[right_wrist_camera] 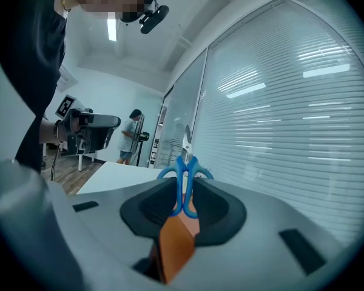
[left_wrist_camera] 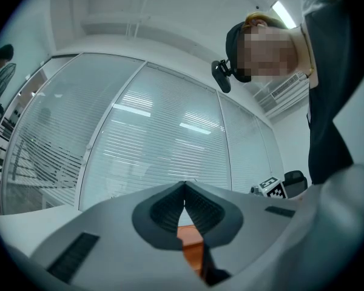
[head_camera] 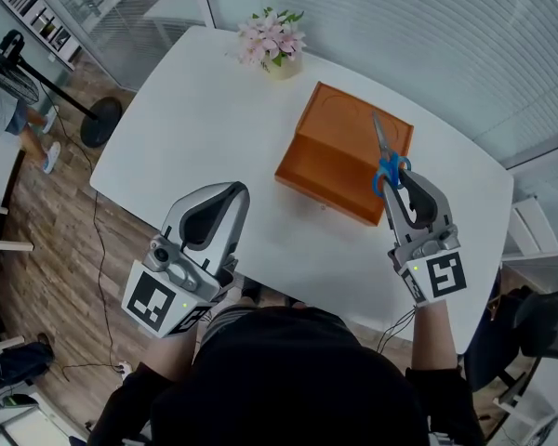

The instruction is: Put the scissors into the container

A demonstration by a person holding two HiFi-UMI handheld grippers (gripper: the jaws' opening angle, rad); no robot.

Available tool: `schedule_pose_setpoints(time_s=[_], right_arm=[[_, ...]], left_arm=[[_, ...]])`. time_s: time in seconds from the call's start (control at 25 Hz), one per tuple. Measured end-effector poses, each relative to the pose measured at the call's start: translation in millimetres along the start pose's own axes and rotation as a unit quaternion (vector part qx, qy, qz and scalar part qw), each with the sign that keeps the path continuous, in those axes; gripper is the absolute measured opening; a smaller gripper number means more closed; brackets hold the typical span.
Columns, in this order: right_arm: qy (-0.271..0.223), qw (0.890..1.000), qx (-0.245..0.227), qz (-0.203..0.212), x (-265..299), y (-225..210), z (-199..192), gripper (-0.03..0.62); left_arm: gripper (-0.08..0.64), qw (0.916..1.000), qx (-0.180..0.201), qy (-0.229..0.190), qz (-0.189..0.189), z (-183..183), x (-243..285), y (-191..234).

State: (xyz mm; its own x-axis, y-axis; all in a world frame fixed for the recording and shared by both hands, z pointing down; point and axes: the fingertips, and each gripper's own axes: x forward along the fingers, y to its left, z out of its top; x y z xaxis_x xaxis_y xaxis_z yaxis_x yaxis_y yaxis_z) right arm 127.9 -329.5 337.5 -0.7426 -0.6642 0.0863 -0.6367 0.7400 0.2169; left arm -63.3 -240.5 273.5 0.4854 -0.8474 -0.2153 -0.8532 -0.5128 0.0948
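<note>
The orange container (head_camera: 339,156) sits open on the white table (head_camera: 205,119). The scissors (head_camera: 387,161) have blue handles and silver blades. My right gripper (head_camera: 397,184) is shut on the handles and holds them above the container's right side, blades pointing away from me. In the right gripper view the blue handles (right_wrist_camera: 183,177) are pinched between the dark pads (right_wrist_camera: 215,208), with the container (right_wrist_camera: 175,244) below. My left gripper (head_camera: 229,193) hovers over the table's near edge, left of the container. Its jaws meet at the tips (left_wrist_camera: 184,185) with nothing between them.
A pot of pink flowers (head_camera: 274,43) stands at the table's far edge, behind the container. A standing fan (head_camera: 23,68) is on the wooden floor to the left. A dark chair (head_camera: 539,328) stands at the right. Glass walls with blinds surround the table.
</note>
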Motion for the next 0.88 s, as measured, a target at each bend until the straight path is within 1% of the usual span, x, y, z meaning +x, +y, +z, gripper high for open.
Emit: schedule_pose_setpoints(time_s=[0.36, 0.52, 0.68, 0.88], right_arm=[[0.047, 0.998, -0.024, 0.034, 15, 11, -32, 0.087], [0.068, 0.996, -0.028, 0.044, 20, 13, -49, 0.087], [0.101, 0.993, -0.039, 0.054, 25, 17, -70, 0.087], [0.135, 0.987, -0.048, 0.076, 34, 24, -94, 0.087]], left_arm=[[0.012, 1.0, 0.002, -0.003, -0.001, 3, -3, -1], [0.012, 1.0, 0.004, 0.005, 0.005, 0, -9, 2], [0.012, 0.9999, 0.007, 0.009, 0.009, -1, -14, 4], [0.012, 1.0, 0.003, -0.001, 0.006, 5, -12, 3]])
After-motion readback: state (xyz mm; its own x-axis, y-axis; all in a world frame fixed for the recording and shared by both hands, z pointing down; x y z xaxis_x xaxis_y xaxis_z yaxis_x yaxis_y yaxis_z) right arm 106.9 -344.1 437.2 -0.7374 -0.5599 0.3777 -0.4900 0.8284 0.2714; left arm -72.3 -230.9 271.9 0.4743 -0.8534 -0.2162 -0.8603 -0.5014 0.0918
